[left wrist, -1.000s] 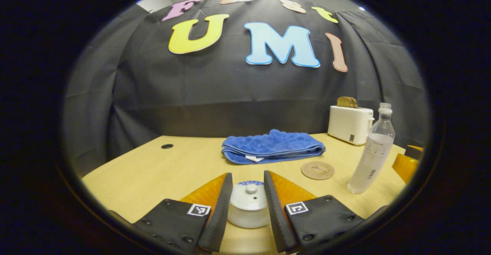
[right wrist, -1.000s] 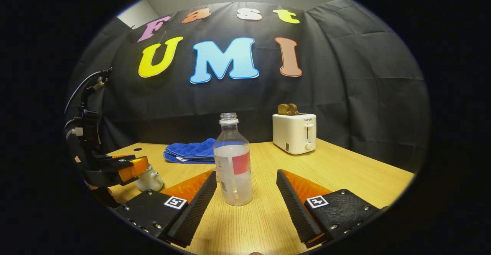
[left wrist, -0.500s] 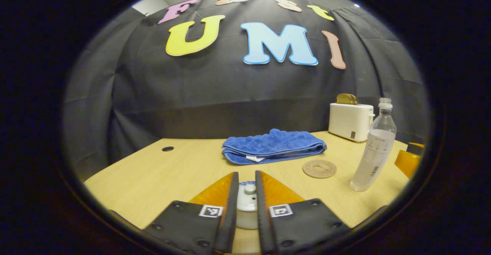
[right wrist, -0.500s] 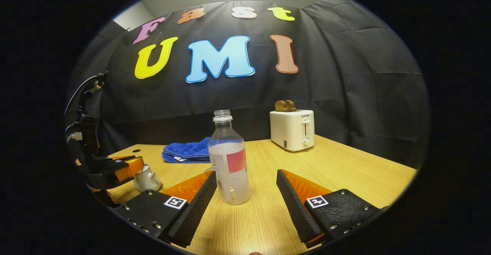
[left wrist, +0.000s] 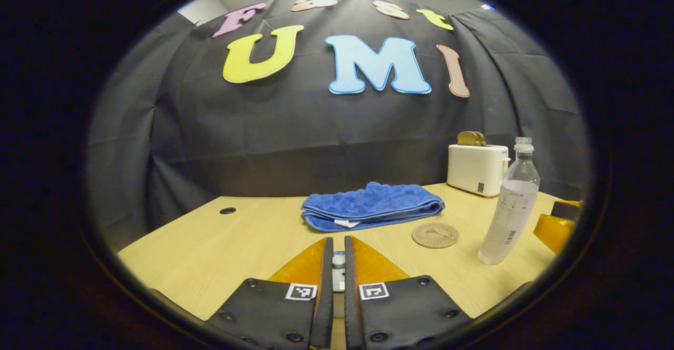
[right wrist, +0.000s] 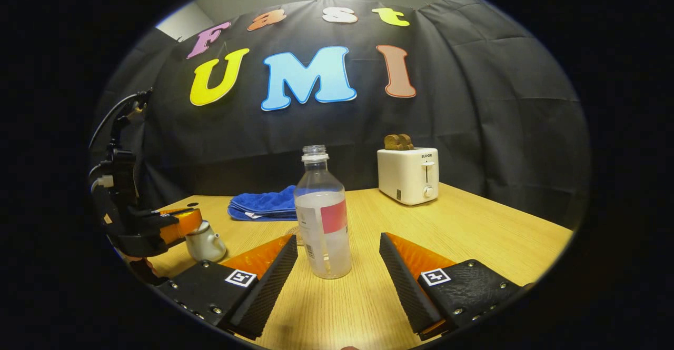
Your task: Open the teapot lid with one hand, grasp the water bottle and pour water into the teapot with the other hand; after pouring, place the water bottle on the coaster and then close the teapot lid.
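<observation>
The left gripper (left wrist: pixel 338 266) is pinched down on the knob of the teapot lid (left wrist: pixel 338 272), its fingers nearly together with the small white knob caught between them; from the right gripper view the teapot (right wrist: pixel 205 243) sits on the table (right wrist: pixel 474 234) directly under that gripper. The right gripper (right wrist: pixel 338 258) stands spread wide, holding nothing, with the uncapped water bottle (right wrist: pixel 322 218) upright on the table between and just beyond its fingertips. The round coaster (left wrist: pixel 435 235) lies near the bottle, in front of a folded blue towel (left wrist: pixel 371 206).

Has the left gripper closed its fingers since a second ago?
Yes. The left gripper has narrowed inward onto the teapot lid's knob, hiding the lid.
</observation>
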The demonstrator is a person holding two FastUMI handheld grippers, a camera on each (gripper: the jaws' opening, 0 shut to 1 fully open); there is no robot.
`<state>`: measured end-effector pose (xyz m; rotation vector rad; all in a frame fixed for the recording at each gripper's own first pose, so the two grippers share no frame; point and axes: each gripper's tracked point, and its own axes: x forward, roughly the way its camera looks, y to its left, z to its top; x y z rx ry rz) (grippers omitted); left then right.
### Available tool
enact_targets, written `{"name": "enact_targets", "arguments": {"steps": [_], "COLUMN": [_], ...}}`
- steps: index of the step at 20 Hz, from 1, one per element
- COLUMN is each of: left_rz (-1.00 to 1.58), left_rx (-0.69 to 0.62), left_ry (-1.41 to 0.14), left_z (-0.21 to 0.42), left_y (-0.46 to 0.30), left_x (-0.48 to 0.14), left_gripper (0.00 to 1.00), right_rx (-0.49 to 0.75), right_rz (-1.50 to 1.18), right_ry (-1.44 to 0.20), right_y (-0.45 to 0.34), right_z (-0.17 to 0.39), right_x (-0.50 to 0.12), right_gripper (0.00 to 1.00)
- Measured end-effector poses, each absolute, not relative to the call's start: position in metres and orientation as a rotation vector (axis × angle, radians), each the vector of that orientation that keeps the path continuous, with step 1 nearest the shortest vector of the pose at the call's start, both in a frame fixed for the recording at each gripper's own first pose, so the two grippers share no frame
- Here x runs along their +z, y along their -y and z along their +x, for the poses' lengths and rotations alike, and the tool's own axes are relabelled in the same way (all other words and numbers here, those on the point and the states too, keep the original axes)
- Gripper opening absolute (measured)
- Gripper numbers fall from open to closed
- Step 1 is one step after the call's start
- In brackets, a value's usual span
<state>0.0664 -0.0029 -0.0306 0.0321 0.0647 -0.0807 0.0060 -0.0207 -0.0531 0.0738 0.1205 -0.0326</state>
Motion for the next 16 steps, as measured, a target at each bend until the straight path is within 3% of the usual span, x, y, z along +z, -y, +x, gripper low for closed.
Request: {"name": "enact_targets", "arguments": {"steps": [7, 16], "left_rz": [0.015, 0.014], "left_rx": [-0.078, 0.046], "left_ry": [-0.017, -0.03], "left_z": [0.06, 0.051], "left_y": [-0.006, -0.077], "left_x": [-0.012, -0.019], "left_gripper": [0.16, 0.15], "right_rx": [-0.021, -0.031], "right_rz": [0.035, 0.008], "right_ry": [-0.15, -0.175], "right_y": [0.013, 0.006], "right_z": [0.022, 0.052], "right_x": [-0.058, -0.065], "right_gripper": [0.98, 0.98]}}
